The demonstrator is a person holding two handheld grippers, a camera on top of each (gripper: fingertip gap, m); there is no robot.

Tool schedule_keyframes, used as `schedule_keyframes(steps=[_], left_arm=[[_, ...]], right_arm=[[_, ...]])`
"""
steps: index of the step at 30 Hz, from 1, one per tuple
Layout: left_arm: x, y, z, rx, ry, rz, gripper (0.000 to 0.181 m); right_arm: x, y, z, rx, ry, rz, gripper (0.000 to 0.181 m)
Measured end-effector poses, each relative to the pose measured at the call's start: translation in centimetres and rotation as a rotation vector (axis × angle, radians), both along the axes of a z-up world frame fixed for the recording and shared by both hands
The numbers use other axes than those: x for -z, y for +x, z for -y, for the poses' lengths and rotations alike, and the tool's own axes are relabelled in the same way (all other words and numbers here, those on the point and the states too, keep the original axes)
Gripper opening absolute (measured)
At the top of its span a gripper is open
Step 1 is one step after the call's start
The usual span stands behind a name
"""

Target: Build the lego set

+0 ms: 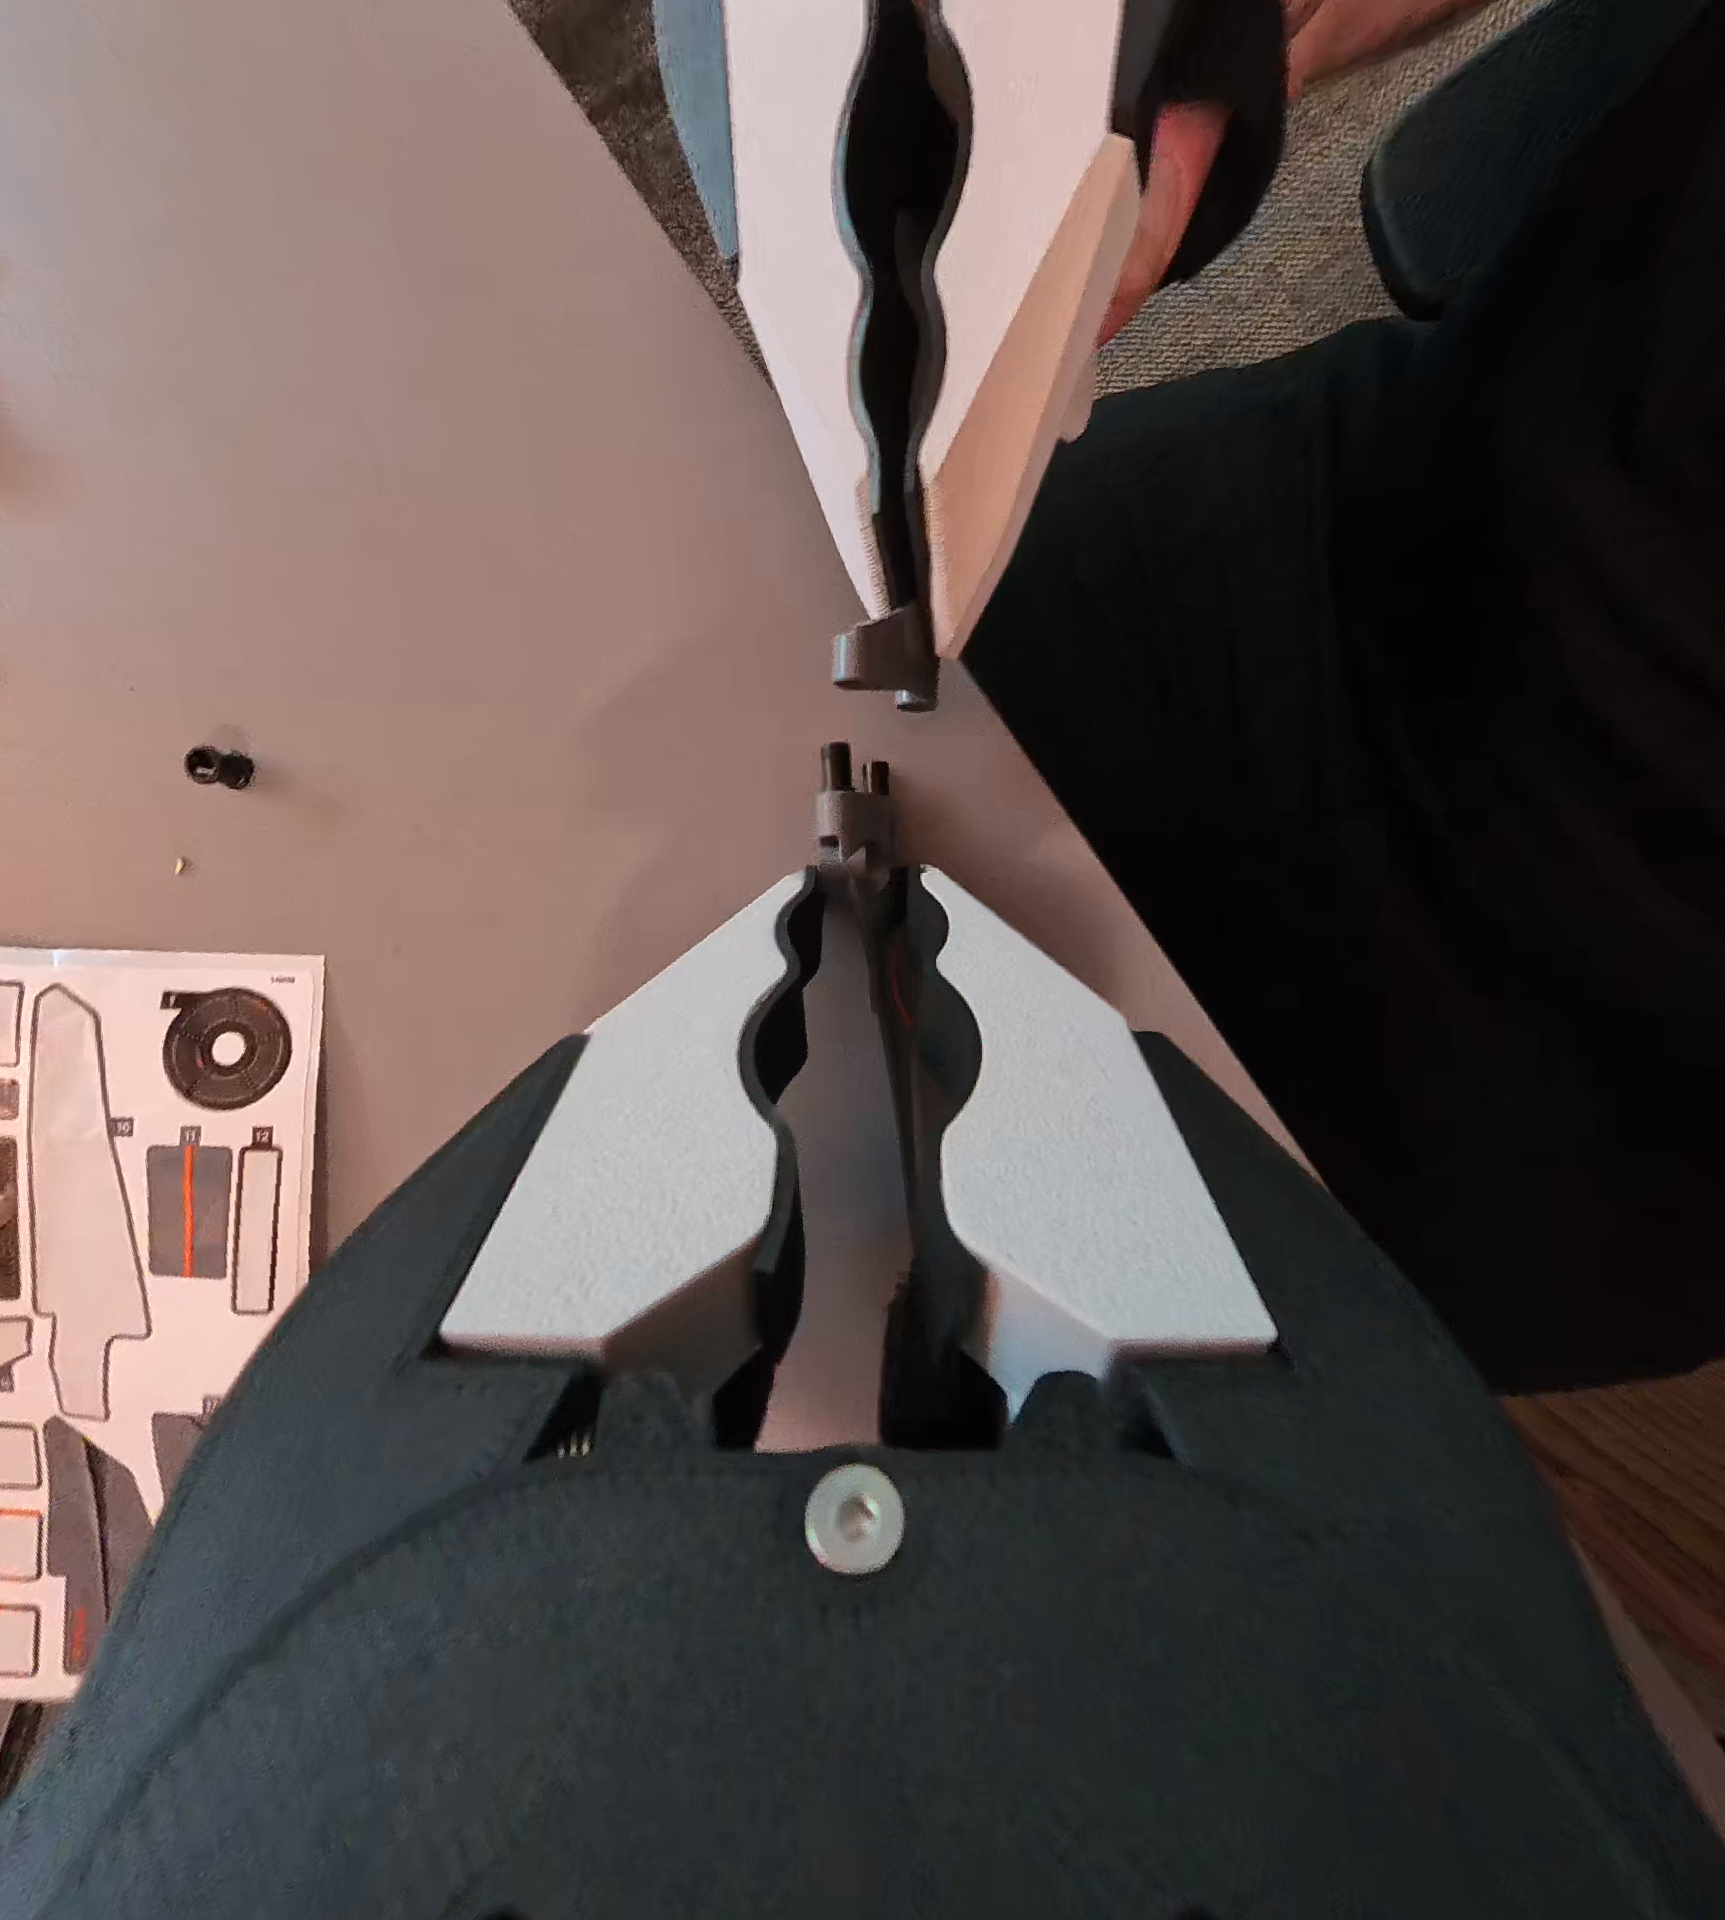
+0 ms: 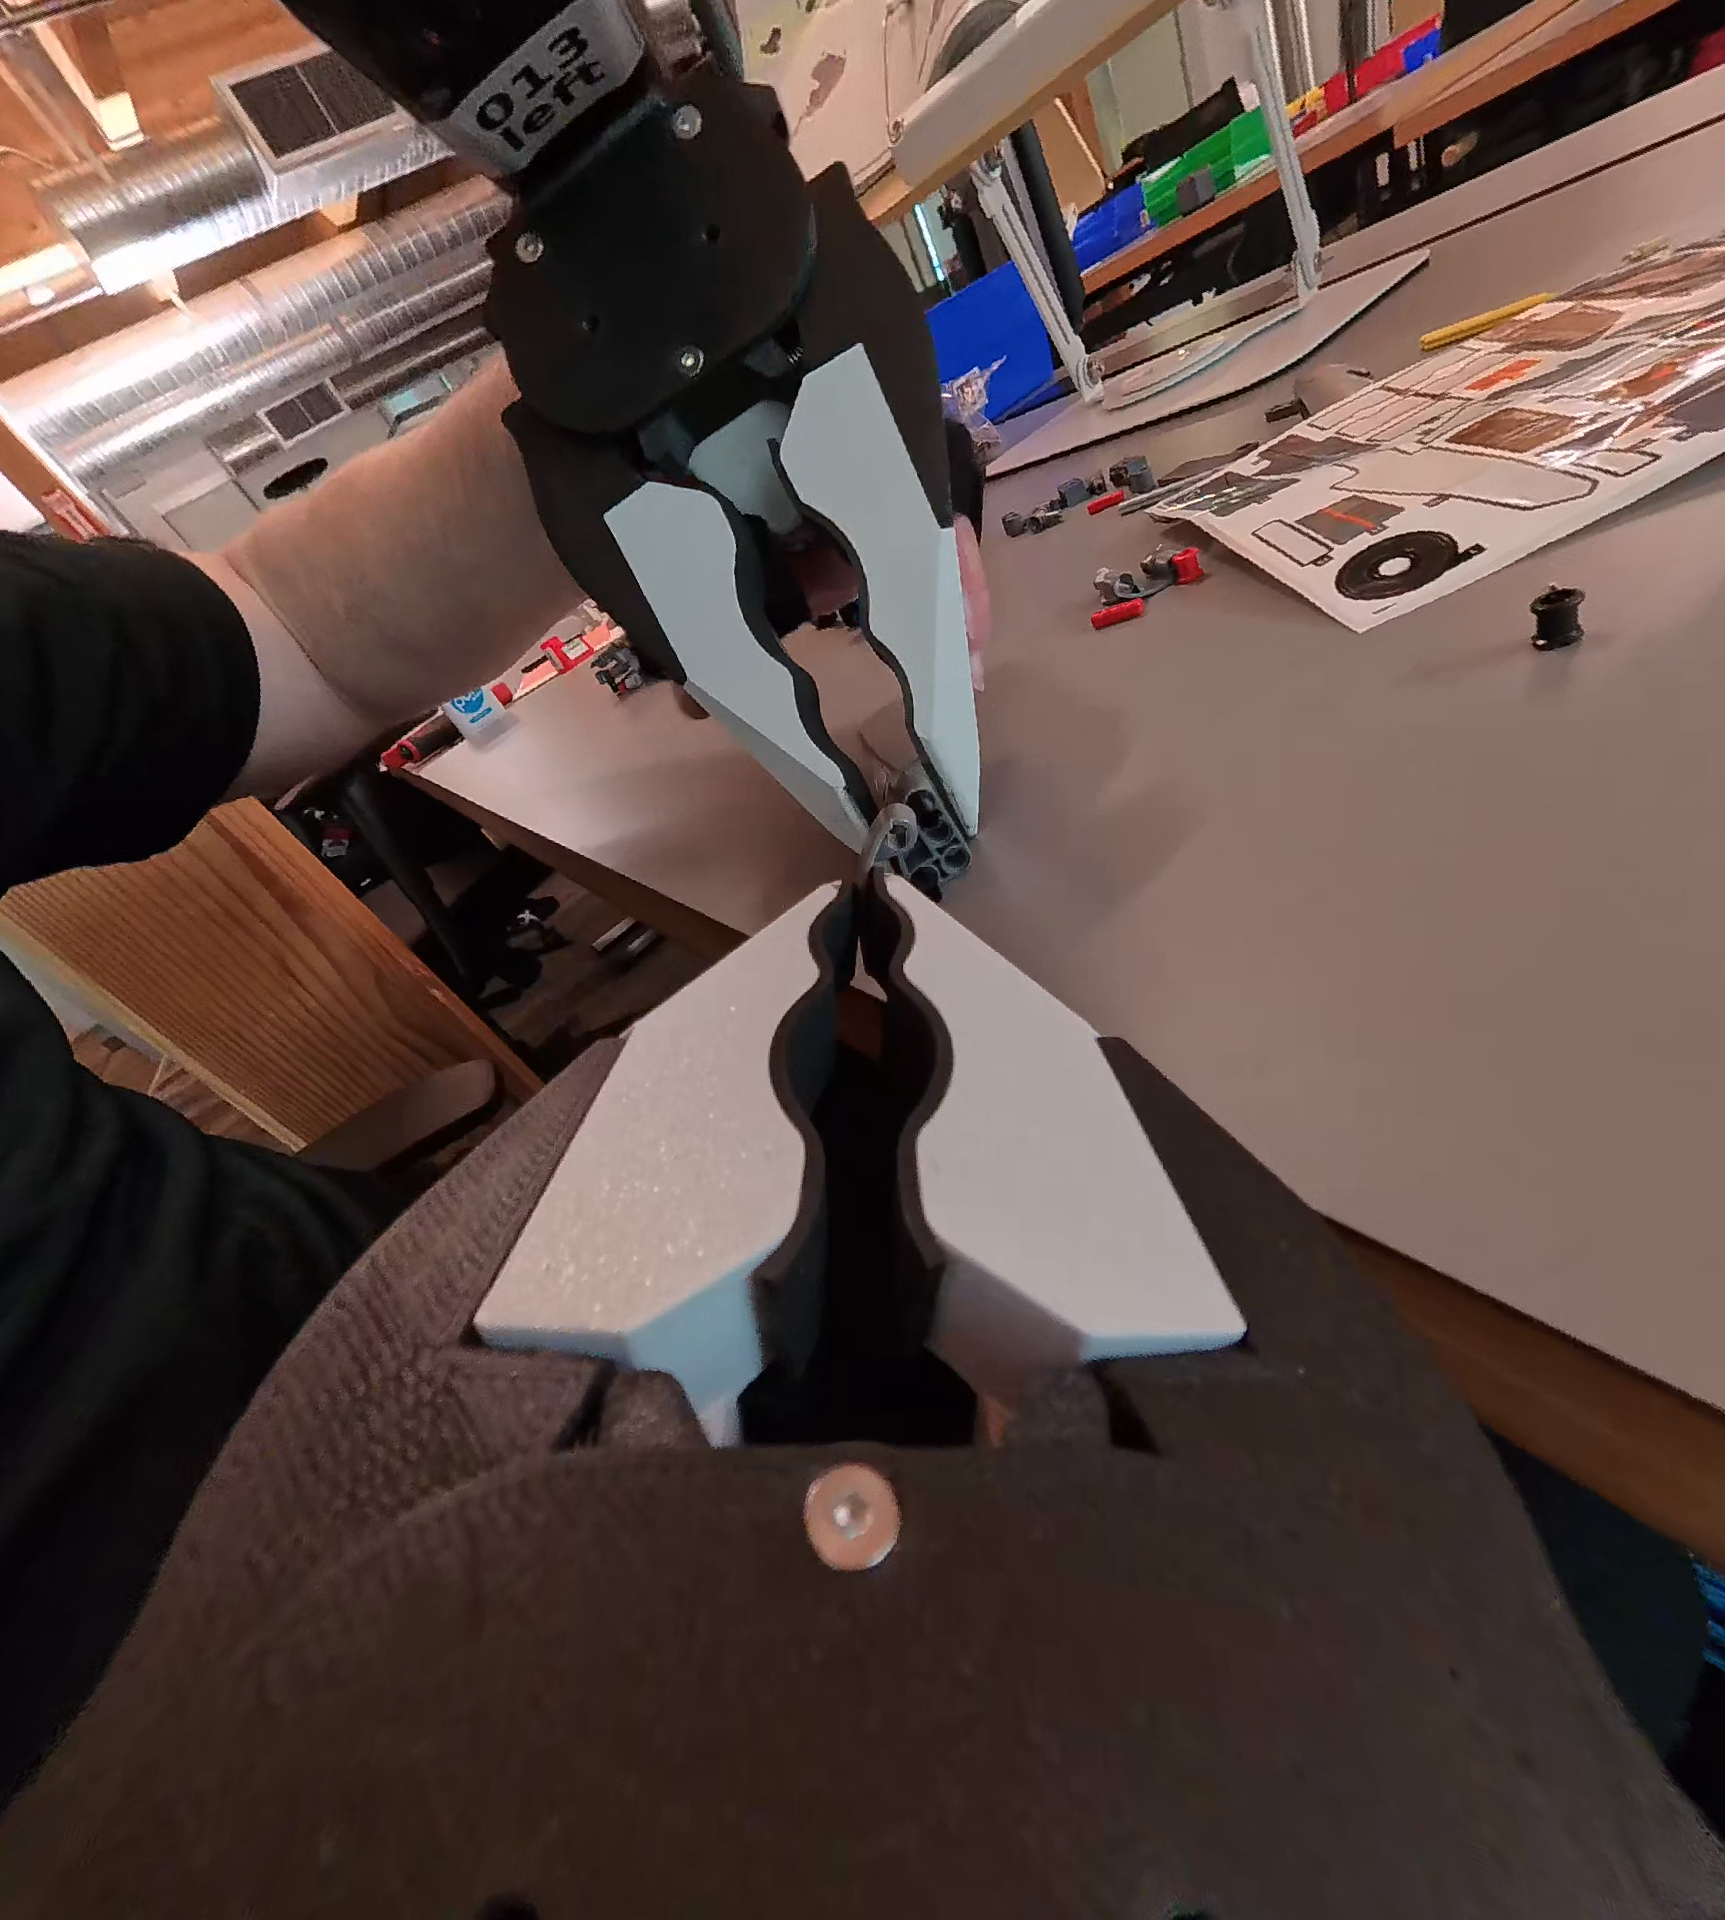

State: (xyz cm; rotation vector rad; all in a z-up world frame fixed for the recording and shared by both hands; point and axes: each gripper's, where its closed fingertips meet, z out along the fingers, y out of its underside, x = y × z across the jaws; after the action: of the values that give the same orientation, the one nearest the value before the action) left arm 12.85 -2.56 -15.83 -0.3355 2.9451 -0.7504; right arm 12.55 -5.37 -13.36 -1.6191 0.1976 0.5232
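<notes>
Here the left hand-held gripper is clamped on a small dark grey plastic lego beam with black pins. Opposite it, tip to tip with a small gap, the right hand-held gripper pinches a grey lego connector piece. Both meet over the grey table edge. Left of the left gripper: white sticker sheet, black round lego bush.

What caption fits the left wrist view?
Left gripper holding a gray piece with black pins just short of the gray piece in the right gripper, above the gray table.
</notes>
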Motion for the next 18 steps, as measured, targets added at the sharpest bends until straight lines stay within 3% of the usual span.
schedule_keyframes(steps=[8, 18], left_arm=[[0.0, -1.0, 1.4, 0.068, -0.021, 0.012, 0.007], [-0.1, -1.7, 2.5, 0.061, -0.147, -0.158, 0.006]], right_arm=[[0.2, -0.6, 0.9, -0.032, 0.045, 0.102, 0.000], [0.8, -0.7, 1.5, -0.019, 0.116, 0.185, 0.000]])
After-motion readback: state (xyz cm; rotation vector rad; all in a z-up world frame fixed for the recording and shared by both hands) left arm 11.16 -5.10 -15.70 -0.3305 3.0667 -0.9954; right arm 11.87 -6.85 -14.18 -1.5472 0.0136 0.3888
